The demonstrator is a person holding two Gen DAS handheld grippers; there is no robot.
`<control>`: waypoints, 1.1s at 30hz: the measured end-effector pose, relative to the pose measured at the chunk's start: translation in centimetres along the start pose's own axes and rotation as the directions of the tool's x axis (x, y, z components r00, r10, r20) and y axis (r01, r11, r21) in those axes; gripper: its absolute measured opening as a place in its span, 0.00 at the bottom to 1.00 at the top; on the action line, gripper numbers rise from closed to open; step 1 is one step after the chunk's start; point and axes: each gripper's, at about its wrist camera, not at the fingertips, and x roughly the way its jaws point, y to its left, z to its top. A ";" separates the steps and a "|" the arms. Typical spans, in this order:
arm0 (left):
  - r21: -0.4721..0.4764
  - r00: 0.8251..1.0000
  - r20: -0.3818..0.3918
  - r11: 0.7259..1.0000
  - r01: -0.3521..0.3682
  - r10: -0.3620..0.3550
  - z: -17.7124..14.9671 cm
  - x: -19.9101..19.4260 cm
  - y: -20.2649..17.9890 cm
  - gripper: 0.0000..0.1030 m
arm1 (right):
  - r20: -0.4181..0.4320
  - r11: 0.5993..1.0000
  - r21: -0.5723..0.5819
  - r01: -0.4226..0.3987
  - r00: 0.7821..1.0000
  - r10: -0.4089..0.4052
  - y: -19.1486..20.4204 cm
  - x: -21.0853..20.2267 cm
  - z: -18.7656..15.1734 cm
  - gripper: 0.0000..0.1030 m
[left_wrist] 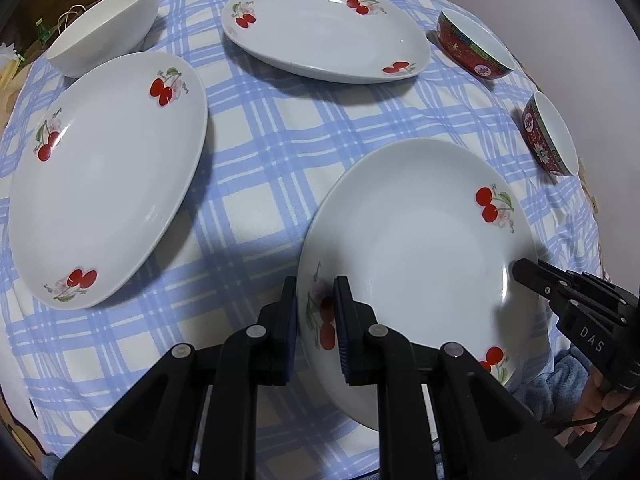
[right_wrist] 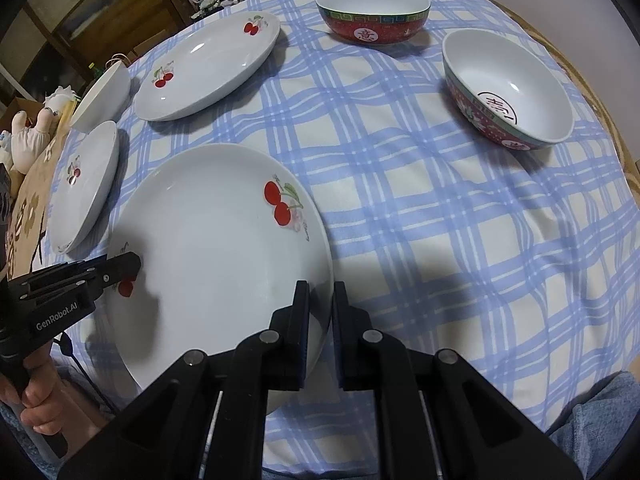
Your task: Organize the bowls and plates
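The nearest white cherry plate (left_wrist: 420,260) (right_wrist: 216,260) is held at both sides. My left gripper (left_wrist: 314,286) is shut on its left rim, and its tip also shows in the right wrist view as the left gripper (right_wrist: 128,264). My right gripper (right_wrist: 320,292) is shut on the plate's right rim, and it appears in the left wrist view as the right gripper (left_wrist: 524,272). A second cherry plate (left_wrist: 104,176) (right_wrist: 84,188) lies to the left and a third cherry plate (left_wrist: 320,32) (right_wrist: 208,64) farther back. I cannot tell whether the held plate rests on the cloth.
A plain white bowl (left_wrist: 108,28) (right_wrist: 104,92) stands at the far left. Two red patterned bowls, a far red bowl (left_wrist: 472,46) (right_wrist: 372,16) and a nearer red bowl (left_wrist: 552,136) (right_wrist: 508,88), stand on the right. A blue checked tablecloth (left_wrist: 260,152) covers the table. Stuffed toys (right_wrist: 28,136) lie beyond the left edge.
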 end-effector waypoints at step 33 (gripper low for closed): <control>0.085 0.991 0.073 0.989 -0.118 0.112 0.6 -3.6 0.4 0.21 | 0.168 0.997 -0.076 0.031 0.986 -0.018 1.5 -3.6 1.2 0.11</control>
